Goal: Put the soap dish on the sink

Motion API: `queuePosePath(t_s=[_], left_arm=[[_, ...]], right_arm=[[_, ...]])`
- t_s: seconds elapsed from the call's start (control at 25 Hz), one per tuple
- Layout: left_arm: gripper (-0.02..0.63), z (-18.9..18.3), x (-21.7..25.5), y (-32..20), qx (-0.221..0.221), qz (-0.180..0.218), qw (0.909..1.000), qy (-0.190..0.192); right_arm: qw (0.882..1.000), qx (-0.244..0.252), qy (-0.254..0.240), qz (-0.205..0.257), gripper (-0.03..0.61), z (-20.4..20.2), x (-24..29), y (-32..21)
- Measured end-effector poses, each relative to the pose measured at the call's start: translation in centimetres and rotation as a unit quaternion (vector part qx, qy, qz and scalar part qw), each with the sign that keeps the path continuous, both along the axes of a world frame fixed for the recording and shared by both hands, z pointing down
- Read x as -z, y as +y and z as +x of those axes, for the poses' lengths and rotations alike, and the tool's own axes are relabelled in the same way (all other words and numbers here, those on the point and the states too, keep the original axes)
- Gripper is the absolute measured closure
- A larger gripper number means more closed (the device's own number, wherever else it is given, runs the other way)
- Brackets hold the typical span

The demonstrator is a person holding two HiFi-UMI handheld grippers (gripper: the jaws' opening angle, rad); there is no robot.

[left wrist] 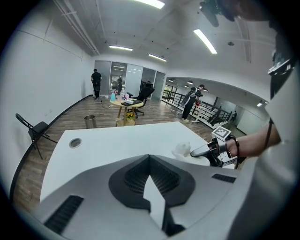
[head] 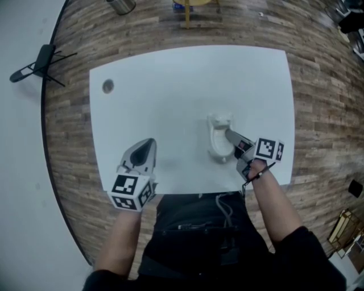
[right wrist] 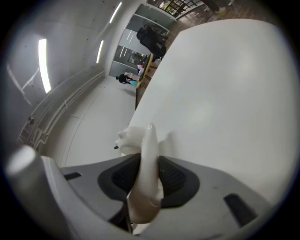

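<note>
A white soap dish (head: pixel 218 142) with a small moulded figure at its far end lies on the white table (head: pixel 170 96), right of the middle. My right gripper (head: pixel 231 136) is shut on the dish's near rim. In the right gripper view the rim (right wrist: pixel 149 140) stands edge-on between the dark pads, with the figure beyond it. My left gripper (head: pixel 146 146) is low over the table's front left, apart from the dish, its jaws shut with nothing in them. The left gripper view shows its closed tips (left wrist: pixel 149 157), and the dish (left wrist: pixel 182 150) off to the right.
A round grommet (head: pixel 108 86) sits in the table's far left corner. On the wooden floor around are a black folding chair (head: pixel 40 62), a metal bin (head: pixel 121 5) and a wooden stand (head: pixel 193 11). People stand far off in the room (left wrist: pixel 96 83).
</note>
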State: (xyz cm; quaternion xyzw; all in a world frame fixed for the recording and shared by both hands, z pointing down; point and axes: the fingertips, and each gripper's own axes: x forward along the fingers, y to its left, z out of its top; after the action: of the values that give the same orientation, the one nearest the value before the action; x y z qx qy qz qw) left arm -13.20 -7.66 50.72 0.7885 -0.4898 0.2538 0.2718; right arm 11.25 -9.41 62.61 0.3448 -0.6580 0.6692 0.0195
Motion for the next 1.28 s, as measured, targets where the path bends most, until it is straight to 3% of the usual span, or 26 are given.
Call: queuePosePath(t_s=[1.28], left_arm=[[0.624,0.4,-0.1,1.5,0.004,-0.005,1.0,-0.002]], right_arm=[[1.0,-0.004,0.024,-0.009,0.451,0.8,-1.0,0.1]])
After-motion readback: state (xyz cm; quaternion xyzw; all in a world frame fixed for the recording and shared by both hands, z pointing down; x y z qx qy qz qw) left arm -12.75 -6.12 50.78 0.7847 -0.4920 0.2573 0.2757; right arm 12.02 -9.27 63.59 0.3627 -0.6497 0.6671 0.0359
